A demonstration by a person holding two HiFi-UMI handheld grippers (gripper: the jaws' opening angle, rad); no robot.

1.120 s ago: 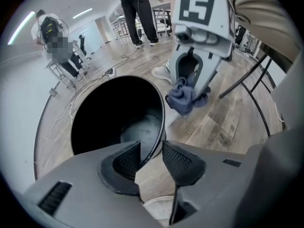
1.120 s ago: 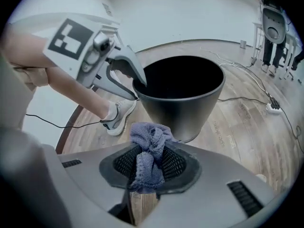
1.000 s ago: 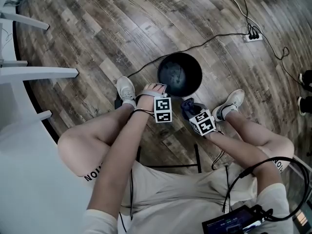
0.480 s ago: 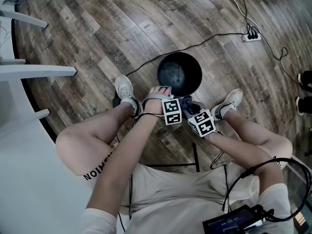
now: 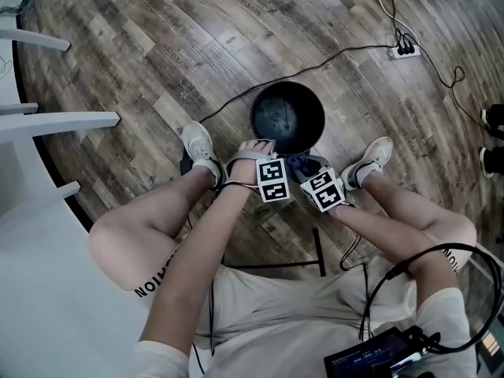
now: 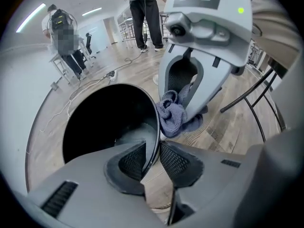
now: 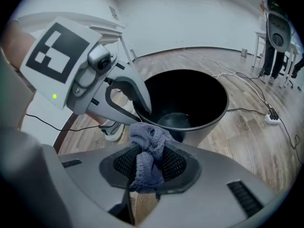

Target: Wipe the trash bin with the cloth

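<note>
The right hand-held gripper [image 7: 149, 167] is clamped on the cloth [image 7: 148, 139] (a bunched blue-grey rag), which hangs just beside the bin [image 7: 209, 127] at its 6 o'clock wall. At 9 o'clock of it, the left hand-held gripper [image 6: 152, 158] straddles the bin's rim; its jaws have just been closing, and the outer pad is not quite touching. The black bin stands upright on the wood floor [image 5: 157, 53].

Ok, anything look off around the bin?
Nothing stands out. The bin stands upright, no spill; the cloth is bunched in the right gripper beside its rim. A cable runs along the floor past it.
</note>
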